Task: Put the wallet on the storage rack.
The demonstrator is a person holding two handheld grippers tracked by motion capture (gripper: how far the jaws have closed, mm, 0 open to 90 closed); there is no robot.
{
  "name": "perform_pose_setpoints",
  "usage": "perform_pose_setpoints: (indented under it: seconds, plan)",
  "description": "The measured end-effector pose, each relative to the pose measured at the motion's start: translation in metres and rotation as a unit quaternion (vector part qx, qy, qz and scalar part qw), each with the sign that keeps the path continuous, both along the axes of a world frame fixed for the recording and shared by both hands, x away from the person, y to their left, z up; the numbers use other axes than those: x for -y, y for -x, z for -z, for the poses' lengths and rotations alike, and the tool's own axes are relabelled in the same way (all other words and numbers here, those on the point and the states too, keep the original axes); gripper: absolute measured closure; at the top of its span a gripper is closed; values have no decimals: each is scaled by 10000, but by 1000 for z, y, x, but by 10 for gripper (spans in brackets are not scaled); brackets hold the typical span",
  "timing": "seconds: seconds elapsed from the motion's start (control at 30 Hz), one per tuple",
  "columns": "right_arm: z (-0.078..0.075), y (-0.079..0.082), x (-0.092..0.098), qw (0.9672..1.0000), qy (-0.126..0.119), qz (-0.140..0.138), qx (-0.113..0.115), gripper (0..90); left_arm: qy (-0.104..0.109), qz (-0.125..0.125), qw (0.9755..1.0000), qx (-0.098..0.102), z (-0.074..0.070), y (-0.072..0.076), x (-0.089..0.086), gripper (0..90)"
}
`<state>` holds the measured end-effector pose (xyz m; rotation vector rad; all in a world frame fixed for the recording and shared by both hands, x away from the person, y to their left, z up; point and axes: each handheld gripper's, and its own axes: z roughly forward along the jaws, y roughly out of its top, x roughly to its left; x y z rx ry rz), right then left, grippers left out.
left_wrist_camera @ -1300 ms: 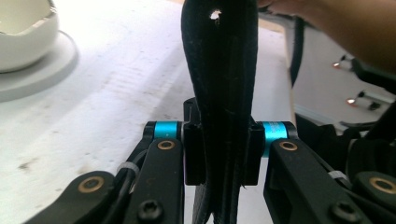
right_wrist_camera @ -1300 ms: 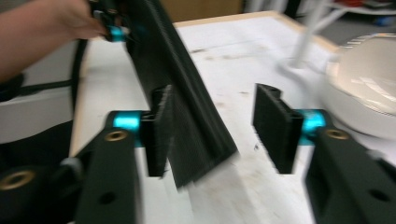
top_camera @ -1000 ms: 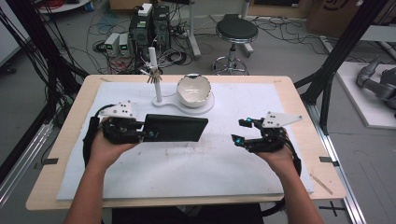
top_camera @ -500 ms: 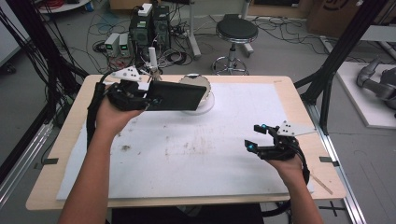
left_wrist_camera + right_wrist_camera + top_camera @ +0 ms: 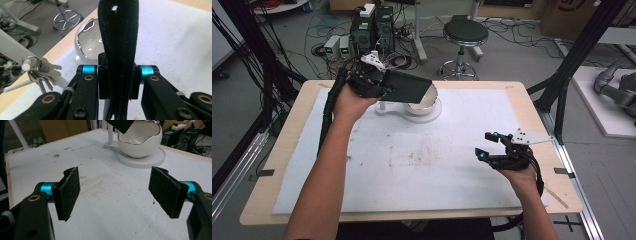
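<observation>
Both hands are over the table. Left hand (image 5: 354, 97) is raised at the far left side, forearm stretched forward, its left gripper (image 5: 379, 87) clamped on a black wallet (image 5: 408, 87) that juts out level, its far end over the white egg-shaped bowl (image 5: 424, 100). Right hand (image 5: 522, 175) sits low near the right edge, wrist level; right gripper (image 5: 488, 146) has its jaws spread wide, nothing between them.
</observation>
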<state>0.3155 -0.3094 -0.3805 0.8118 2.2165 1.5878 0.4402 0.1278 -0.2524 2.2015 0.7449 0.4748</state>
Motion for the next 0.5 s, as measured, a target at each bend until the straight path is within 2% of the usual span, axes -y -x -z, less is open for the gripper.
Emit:
perform_pose_setpoints:
  seconds: [0.33, 0.5]
  plan:
    - [3, -2, 1, 10000, -7, 13, -51, 260, -450, -107, 9989, -123, 10, -14, 21, 762]
    - [3, -3, 1, 10000, -9, -2, -70, 260, -540, -168, 9983, -150, 11, -20, 27, 761]
